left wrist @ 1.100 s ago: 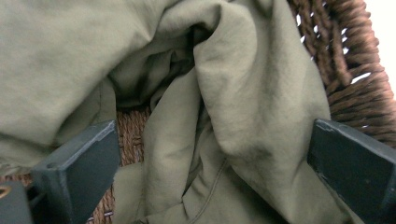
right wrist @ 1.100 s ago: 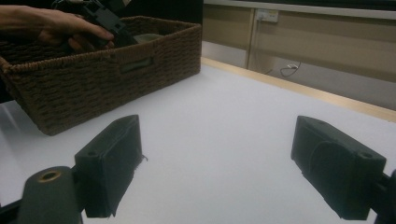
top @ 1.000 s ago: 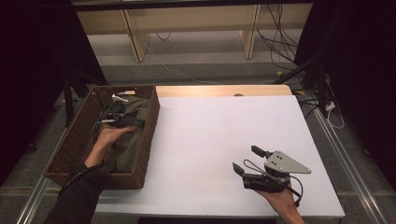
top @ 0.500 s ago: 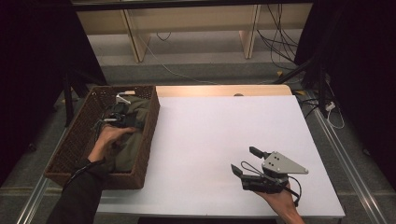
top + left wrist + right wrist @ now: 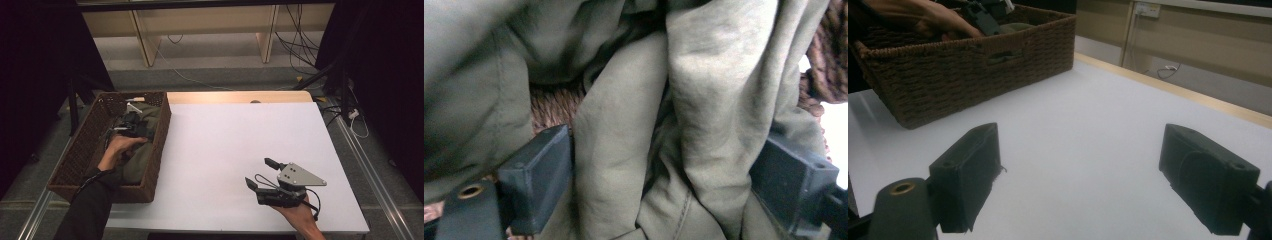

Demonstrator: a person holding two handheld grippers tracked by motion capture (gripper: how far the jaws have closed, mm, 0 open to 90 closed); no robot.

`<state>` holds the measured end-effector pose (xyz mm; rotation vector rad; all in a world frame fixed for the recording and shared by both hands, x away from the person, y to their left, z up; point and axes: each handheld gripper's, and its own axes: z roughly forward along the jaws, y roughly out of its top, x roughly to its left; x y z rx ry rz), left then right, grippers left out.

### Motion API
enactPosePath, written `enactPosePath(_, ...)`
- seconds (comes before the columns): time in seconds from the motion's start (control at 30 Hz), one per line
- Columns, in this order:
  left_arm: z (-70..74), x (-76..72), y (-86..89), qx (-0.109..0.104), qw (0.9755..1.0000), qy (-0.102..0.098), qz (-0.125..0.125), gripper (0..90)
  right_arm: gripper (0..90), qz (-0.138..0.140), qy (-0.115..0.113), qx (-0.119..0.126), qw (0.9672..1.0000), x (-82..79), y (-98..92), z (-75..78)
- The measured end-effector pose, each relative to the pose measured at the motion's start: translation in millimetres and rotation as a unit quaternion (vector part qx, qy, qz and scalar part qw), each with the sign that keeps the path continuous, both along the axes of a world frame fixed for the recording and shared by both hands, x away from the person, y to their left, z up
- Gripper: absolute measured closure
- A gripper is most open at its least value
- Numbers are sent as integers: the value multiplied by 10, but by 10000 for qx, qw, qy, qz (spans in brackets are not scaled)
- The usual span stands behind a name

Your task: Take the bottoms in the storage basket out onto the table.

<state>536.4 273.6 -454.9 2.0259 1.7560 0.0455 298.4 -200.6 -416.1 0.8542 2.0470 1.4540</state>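
A brown wicker basket (image 5: 80, 150) stands at the table's left edge and holds a crumpled olive-green cloth (image 5: 147, 145). My left gripper (image 5: 131, 122) is down inside the basket on the cloth. In the left gripper view its jaws stand wide apart, so the left gripper (image 5: 664, 185) is open, with thick folds of the cloth (image 5: 704, 75) bunched between them and basket weave (image 5: 549, 107) behind. My right gripper (image 5: 258, 171) rests low over the white table (image 5: 225, 135) near the front right. The right gripper (image 5: 1088, 175) is open with nothing between its fingers.
A small white object (image 5: 133, 106) lies at the basket's far end. The basket's side wall (image 5: 973, 65) faces the right gripper across the bare table. A wooden strip (image 5: 240, 96) runs along the table's far edge. Cables lie on the floor beyond.
My right gripper has drifted slightly toward the table's front edge. The left hand and gripper have stayed in the basket on the cloth.
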Motion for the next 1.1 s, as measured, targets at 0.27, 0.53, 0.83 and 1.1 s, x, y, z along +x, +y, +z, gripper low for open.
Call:
enactPosePath(0.27, -95, 39, -33, 12, 9999, 121, -56, 197, 177, 40, 2, -40, 10000, 10, 19, -9)
enactPosePath(0.53, -88, 69, -108, 415, 9988, 208, -125, 278, 178, 92, 16, -88, 9999, 19, 41, -15)
enactPosePath(0.83, -53, 71, -51, 69, 9999, 152, -39, 568, 182, 95, 5, -106, 9999, 19, 33, -12)
enactPosePath(1.1, 0, 35, -68, -41, 10000, 22, -44, 772, 188, 59, 24, -119, 9999, 27, 22, -8)
